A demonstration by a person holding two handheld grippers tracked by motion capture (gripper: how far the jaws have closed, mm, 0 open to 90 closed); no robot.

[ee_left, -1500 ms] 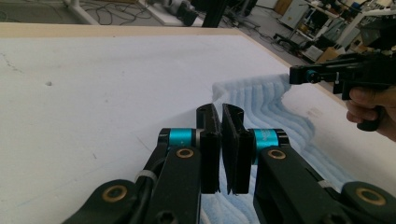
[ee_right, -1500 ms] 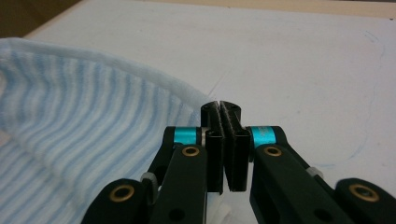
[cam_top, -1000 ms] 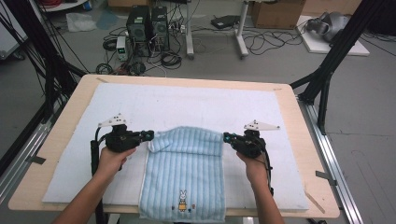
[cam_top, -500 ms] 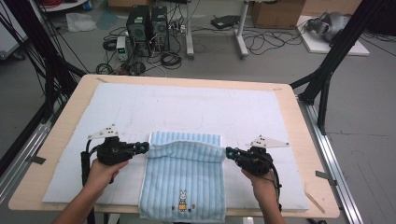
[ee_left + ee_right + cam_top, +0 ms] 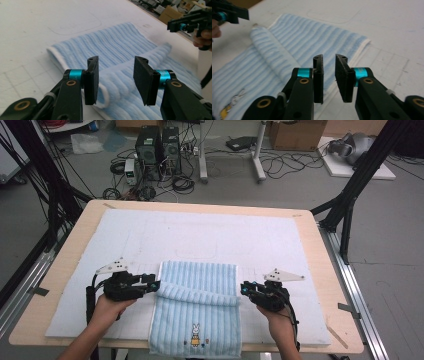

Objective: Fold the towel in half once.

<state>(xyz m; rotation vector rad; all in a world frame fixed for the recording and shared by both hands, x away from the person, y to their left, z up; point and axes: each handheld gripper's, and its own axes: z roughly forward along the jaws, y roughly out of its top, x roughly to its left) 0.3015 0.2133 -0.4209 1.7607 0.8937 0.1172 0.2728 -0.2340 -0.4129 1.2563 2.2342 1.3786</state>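
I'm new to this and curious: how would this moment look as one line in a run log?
towel: folded over, flat on mat | left gripper: jaws just opening, nothing between pads | right gripper: jaws just opening, free of towel

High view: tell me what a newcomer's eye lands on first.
The light blue striped towel with a small rabbit picture lies at the near edge of the white padded mat, a raised fold running across its middle. A black two-jaw gripper sits at each end of that fold, the left gripper and the right gripper; their jaws have just been opening and hold nothing.
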